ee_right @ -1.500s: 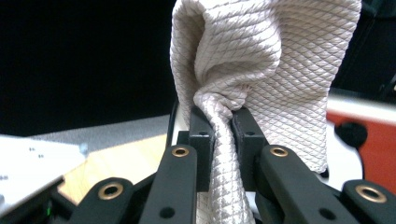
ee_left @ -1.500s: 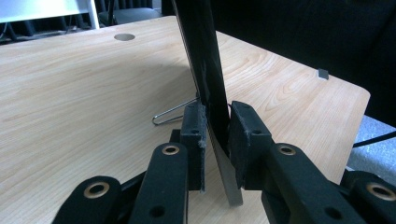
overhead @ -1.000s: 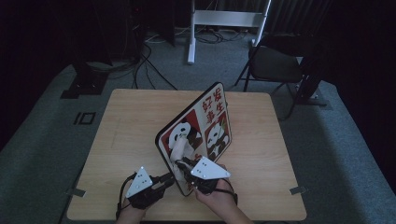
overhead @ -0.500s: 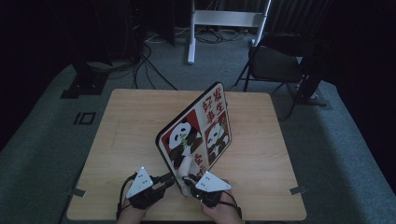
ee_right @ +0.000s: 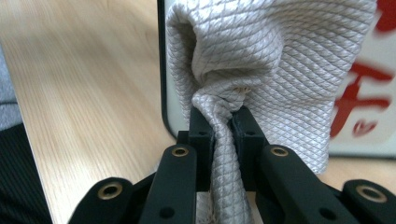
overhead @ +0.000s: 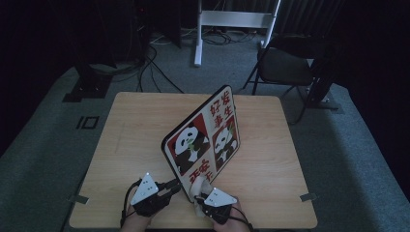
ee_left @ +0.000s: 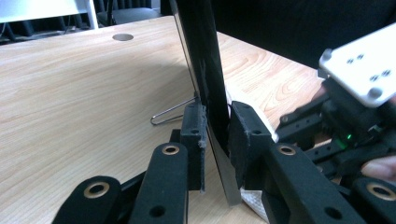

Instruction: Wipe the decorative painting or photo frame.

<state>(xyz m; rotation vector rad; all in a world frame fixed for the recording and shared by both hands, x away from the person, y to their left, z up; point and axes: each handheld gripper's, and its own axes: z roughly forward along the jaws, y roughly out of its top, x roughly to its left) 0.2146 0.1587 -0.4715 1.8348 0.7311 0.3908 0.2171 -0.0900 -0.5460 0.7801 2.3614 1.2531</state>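
Note:
A picture frame (overhead: 203, 140) with panda pictures and red characters stands tilted on the wooden table (overhead: 135, 130). My left gripper (overhead: 170, 186) is shut on the frame's near lower edge (ee_left: 212, 98), one pad on each side of the black rim; a wire stand (ee_left: 173, 112) props it behind. My right gripper (overhead: 199, 197) is shut on a bunched whitish cloth (ee_right: 261, 65) and presses it against the frame's front, low down near the bottom corner. The cloth (overhead: 199, 186) covers part of the red lettering there.
A folding chair (overhead: 285, 65) and a white stand (overhead: 232, 21) are beyond the table's far edge, with cables on the floor. A round cable hole (ee_left: 123, 37) is in the tabletop far from the frame. Both hands rest at the table's near edge.
My right gripper has moved down the frame's front with the cloth, from beside the left panda to the bottom corner. The left gripper and the frame have stayed put.

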